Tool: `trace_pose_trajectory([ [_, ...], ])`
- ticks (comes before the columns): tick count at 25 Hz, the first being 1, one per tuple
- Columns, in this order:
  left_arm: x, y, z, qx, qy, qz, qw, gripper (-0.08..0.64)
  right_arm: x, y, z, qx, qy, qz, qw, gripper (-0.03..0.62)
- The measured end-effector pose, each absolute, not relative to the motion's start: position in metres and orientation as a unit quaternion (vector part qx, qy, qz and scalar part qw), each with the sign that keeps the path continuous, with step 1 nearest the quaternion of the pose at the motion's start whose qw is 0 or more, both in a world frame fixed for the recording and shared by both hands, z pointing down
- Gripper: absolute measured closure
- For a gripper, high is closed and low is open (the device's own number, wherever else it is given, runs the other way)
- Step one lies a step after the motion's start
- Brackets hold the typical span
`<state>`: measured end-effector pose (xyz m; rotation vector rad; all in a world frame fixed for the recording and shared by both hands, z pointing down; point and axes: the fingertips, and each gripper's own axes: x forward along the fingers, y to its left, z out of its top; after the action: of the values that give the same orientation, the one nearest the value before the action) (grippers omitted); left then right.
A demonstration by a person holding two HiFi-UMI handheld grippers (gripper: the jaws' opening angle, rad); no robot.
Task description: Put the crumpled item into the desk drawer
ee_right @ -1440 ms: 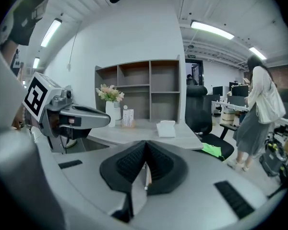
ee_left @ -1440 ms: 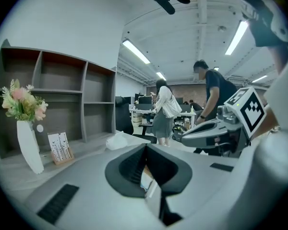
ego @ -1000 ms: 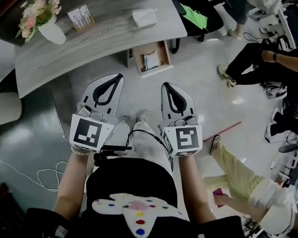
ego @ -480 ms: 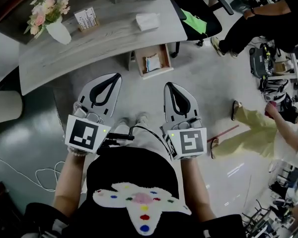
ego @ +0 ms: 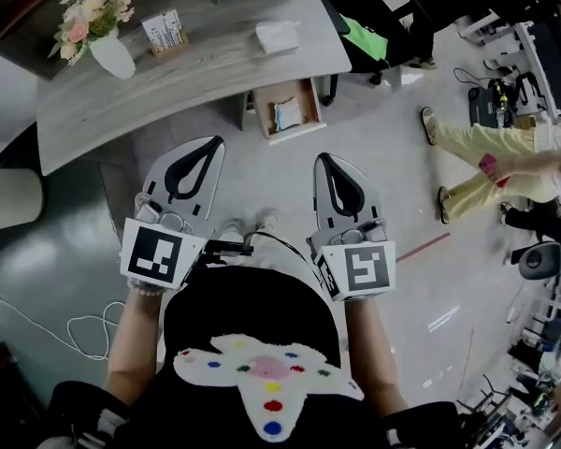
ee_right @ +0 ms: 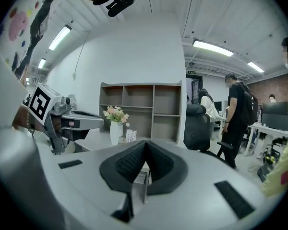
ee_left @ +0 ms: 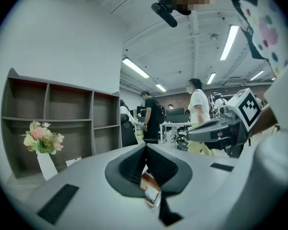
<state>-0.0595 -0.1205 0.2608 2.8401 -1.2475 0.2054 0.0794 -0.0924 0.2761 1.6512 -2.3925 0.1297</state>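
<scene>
Office floor lies below; left gripper (ego: 211, 148) and right gripper (ego: 323, 162) hang empty, jaws pressed together, well short of the desk (ego: 168, 82). Its far right end bears the white crumpled item (ego: 278, 36), above the open drawer (ego: 311, 108). Reaching in unopened could shove it off.

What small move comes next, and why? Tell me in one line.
Probably bring the right tongs forward toward the white crumpled item lying on the curved grey desk, opening them on the way. They and the left tongs are shut, empty and well short of the desk, and the wooden drawer under it already stands open.
</scene>
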Motion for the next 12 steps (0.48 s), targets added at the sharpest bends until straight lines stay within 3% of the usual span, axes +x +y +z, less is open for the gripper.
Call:
trace_pose_trajectory([
  [12,-0.044,-0.118,0.251,0.92,-0.385,0.067,-0.001,0.548,0.082,-0.089,0.268,0.566,-0.817,0.038,0.1,0.588],
])
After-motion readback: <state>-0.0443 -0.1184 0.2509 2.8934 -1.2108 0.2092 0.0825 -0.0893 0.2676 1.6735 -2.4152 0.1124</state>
